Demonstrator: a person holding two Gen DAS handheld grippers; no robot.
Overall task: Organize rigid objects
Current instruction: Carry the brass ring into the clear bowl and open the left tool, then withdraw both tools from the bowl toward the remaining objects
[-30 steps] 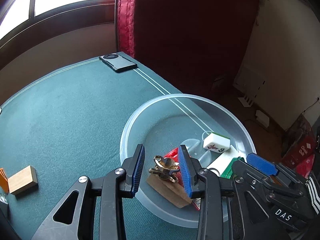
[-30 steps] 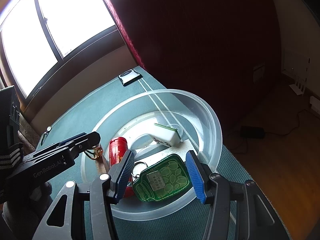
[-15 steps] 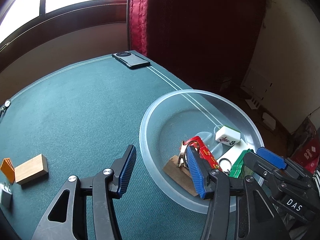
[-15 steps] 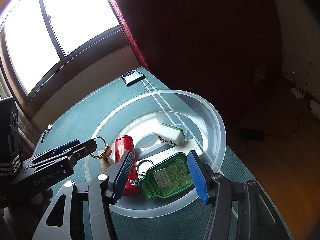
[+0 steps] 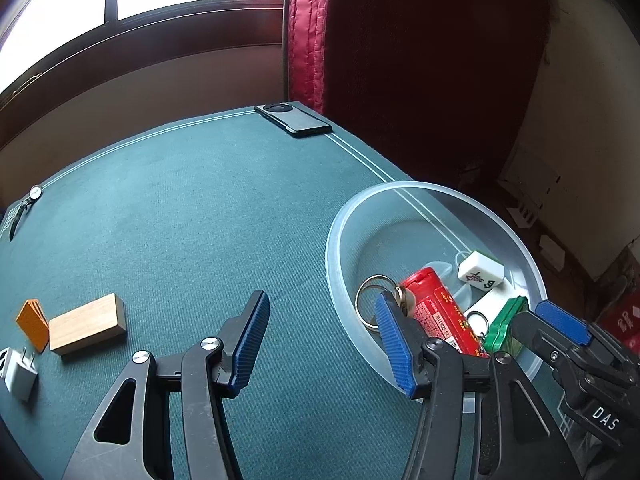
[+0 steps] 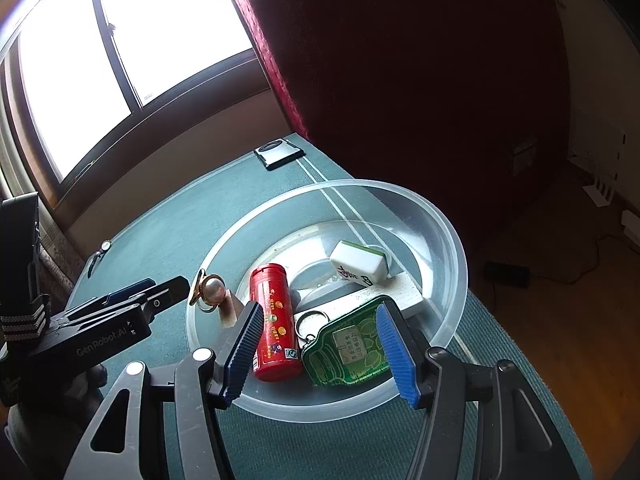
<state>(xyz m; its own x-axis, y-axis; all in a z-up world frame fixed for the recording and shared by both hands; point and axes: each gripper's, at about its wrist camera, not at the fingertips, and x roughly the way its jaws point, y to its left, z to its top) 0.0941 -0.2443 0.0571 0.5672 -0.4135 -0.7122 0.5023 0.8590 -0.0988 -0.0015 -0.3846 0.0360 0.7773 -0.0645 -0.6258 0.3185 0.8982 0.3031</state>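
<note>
Reaching for the wooden block [image 5: 87, 323] at nine o'clock on the counter [image 5: 208, 208] could go wrong — the left hand-held gripper [image 5: 320, 340], wide open and empty like the right hand-held gripper [image 6: 320, 344], might clip the clear bowl [image 6: 448, 236]'s rim and spill it.

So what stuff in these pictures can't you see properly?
- Brown tag beside the red tube: right view, the near finger hides its lower end.
- White charger: left view, cut by the edge.
- Tile's marking: both views, too small.
- Watch face: blurred.
</note>
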